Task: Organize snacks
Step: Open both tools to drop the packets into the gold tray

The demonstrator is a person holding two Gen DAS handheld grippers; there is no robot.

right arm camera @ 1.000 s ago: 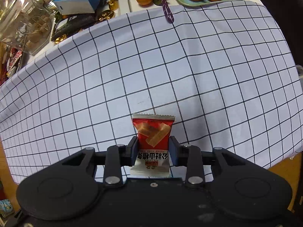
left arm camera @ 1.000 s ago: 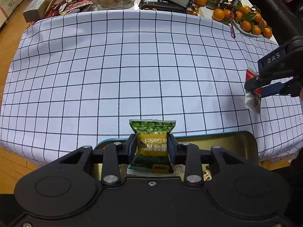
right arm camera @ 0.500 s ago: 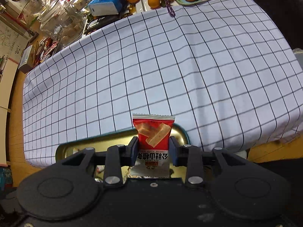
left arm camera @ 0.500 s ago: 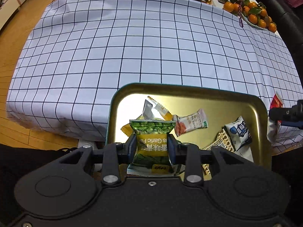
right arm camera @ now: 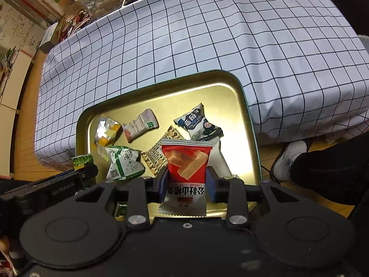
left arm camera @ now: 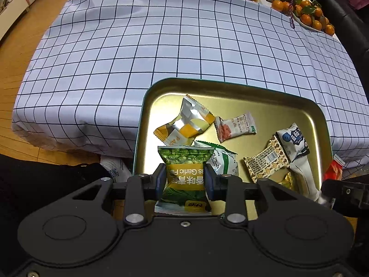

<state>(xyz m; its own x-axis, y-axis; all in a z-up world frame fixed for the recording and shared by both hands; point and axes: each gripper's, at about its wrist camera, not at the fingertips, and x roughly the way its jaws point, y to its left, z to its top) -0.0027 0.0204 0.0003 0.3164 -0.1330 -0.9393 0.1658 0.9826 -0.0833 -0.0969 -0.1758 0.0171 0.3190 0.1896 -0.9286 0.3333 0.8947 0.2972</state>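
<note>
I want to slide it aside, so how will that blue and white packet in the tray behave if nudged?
The blue and white packet looks puffy and crinkled, so probably light and floppy. On the smooth tray it would likely slide, not roll.

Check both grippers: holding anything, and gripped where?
Left gripper pinches the green pea packet across its middle. Right gripper pinches the red snack packet across its lower half.
</note>
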